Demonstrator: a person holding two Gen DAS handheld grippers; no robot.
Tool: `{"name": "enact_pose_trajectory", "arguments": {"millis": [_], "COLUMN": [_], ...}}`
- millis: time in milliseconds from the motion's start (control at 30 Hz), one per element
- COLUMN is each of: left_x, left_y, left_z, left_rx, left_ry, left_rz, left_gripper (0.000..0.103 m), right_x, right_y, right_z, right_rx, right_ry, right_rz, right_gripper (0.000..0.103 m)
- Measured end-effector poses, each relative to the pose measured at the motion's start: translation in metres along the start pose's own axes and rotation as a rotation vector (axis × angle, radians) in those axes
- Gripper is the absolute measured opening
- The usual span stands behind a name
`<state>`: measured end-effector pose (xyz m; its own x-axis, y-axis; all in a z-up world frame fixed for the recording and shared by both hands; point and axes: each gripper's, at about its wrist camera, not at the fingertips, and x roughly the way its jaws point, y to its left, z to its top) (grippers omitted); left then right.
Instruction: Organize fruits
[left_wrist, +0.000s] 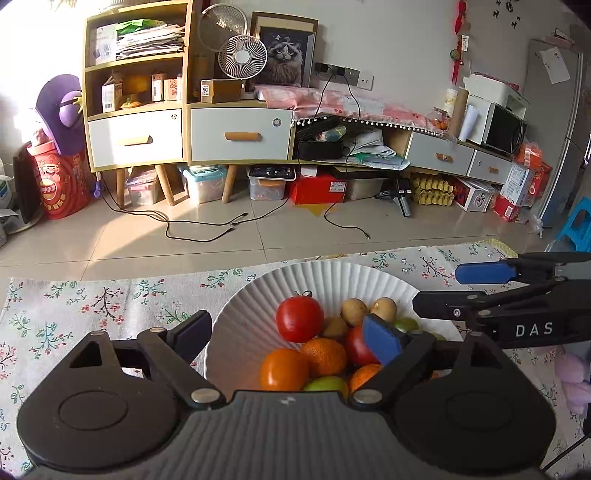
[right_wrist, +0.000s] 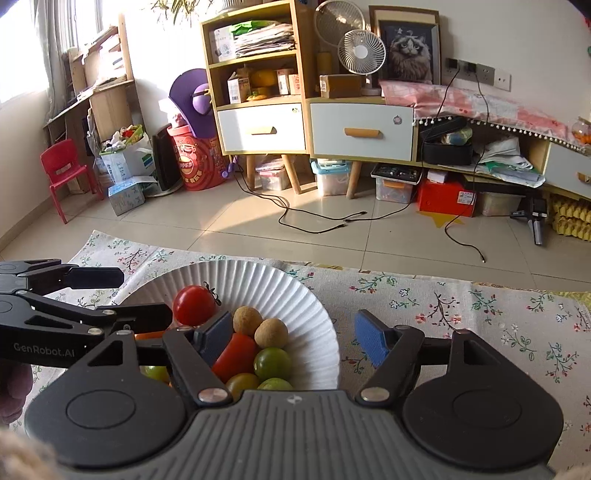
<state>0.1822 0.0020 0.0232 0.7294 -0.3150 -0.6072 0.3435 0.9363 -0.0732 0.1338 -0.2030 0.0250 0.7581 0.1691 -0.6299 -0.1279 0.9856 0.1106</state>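
A white fluted paper plate (left_wrist: 332, 275) (right_wrist: 295, 295) sits on the floral tablecloth and holds mixed fruit. In it are a red tomato (left_wrist: 300, 319) (right_wrist: 194, 305), two tan longans (left_wrist: 354, 312) (right_wrist: 247, 320), oranges (left_wrist: 284, 370), green fruits (right_wrist: 272, 362) and another red piece (right_wrist: 234, 356). My left gripper (left_wrist: 288, 338) is open and empty, straddling the plate's left rim above the fruit. My right gripper (right_wrist: 295, 341) is open and empty, its left finger (right_wrist: 214, 338) over the fruit and its right finger beyond the plate's right rim. Each gripper shows in the other's view.
The floral tablecloth (left_wrist: 92, 306) (right_wrist: 480, 317) spreads to both sides of the plate. Beyond the table edge lie tiled floor with black cables (left_wrist: 207, 225), wooden cabinets (left_wrist: 184, 110), storage boxes and a red child's chair (right_wrist: 62, 173).
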Motion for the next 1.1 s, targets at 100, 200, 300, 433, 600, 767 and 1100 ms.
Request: {"name": "enact_pose_trajectory", "arguments": {"millis": [100,200,300,433,600,767,1100], "left_x": [-0.011,-0.022,-0.03,-0.039,-0.05,-0.061,-0.092], "left_y": [-0.002,-0.003,-0.007,-0.011,-0.018,-0.023,-0.039], "left_z": [-0.002,-0.004,-0.007,-0.013,-0.026,-0.04,-0.075], "left_rx": [0.022,0.028,0.035,0.034,0.033,0.003,-0.074], "left_ry": [0.005,0.006,0.016,0.034,0.075,0.14,0.202], "left_rz": [0.028,0.052,0.073,0.096,0.157,0.229,0.296], "left_gripper": [0.088,0.092,0.095,0.095,0.095,0.095,0.095], "right_x": [-0.01,-0.02,-0.028,-0.035,-0.047,-0.052,-0.082], "right_y": [0.004,0.007,0.011,0.014,0.018,0.019,0.033], "right_z": [-0.001,-0.001,-0.002,-0.004,-0.014,-0.033,-0.074], "right_rx": [-0.019,-0.031,-0.035,-0.029,-0.035,-0.01,0.075], "right_ry": [0.001,-0.004,-0.013,-0.018,-0.014,0.025,0.104], "right_rz": [-0.014,-0.018,-0.023,-0.027,-0.056,-0.119,-0.179], "right_gripper": [0.076,0.081,0.085,0.091,0.101,0.102,0.102]}}
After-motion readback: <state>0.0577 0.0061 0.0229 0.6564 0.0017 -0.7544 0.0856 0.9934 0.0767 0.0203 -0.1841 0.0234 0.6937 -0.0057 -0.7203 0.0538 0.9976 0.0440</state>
